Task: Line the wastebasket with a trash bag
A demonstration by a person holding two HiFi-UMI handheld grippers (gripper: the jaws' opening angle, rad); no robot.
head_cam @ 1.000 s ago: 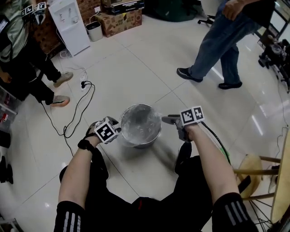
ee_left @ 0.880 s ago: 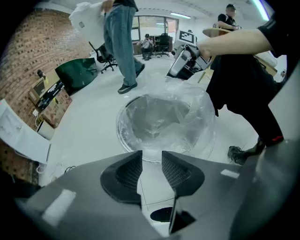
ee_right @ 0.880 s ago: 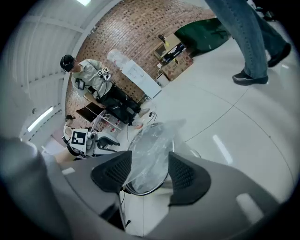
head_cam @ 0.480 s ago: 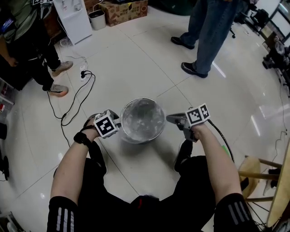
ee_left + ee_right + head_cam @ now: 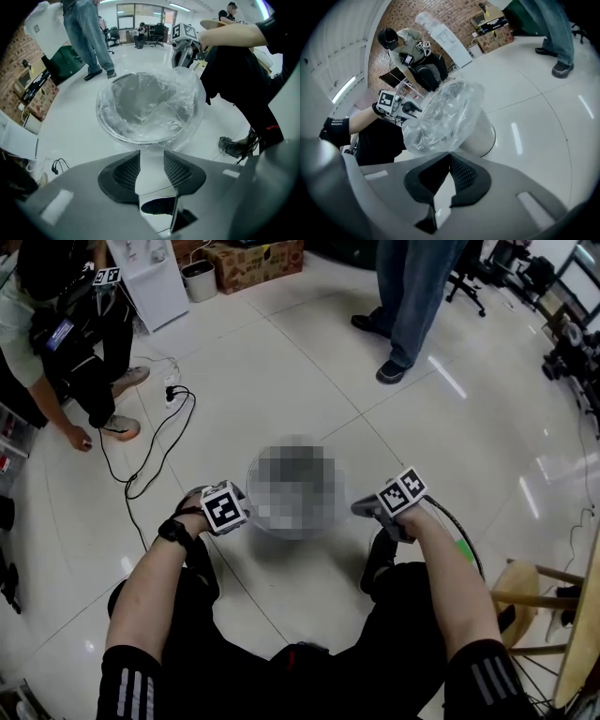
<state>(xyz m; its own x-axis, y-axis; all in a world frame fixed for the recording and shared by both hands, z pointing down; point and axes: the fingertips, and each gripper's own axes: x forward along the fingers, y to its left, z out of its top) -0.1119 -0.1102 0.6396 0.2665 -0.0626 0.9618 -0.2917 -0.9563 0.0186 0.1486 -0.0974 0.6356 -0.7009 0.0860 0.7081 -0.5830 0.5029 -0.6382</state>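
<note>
A round metal wastebasket [image 5: 149,136] stands on the floor between my knees. A clear trash bag [image 5: 150,105] lies inside it, draped over the rim. In the head view a blur covers the basket. My left gripper [image 5: 151,153] points steeply down at the near rim. Its jaws are opening, with a gap between the pads [image 5: 176,168] and the bag's edge just ahead of them. My right gripper [image 5: 450,154] is at the opposite rim, shut on a puffed fold of the bag [image 5: 445,112] beside the metal wall [image 5: 483,133]. Both grippers, left [image 5: 234,507] and right [image 5: 370,506], flank the basket.
A black cable [image 5: 155,456] runs across the tiles to the left. One person [image 5: 66,324] bends down at the far left, another [image 5: 412,296] stands at the back. A wooden stool [image 5: 525,592] is at my right; a white cabinet [image 5: 150,277] and a cardboard box [image 5: 253,263] stand far back.
Both grippers have sunk closer to the basket's rim, the right one also shifting sideways. The standing person has stepped further back, and the person at the left has bent down.
</note>
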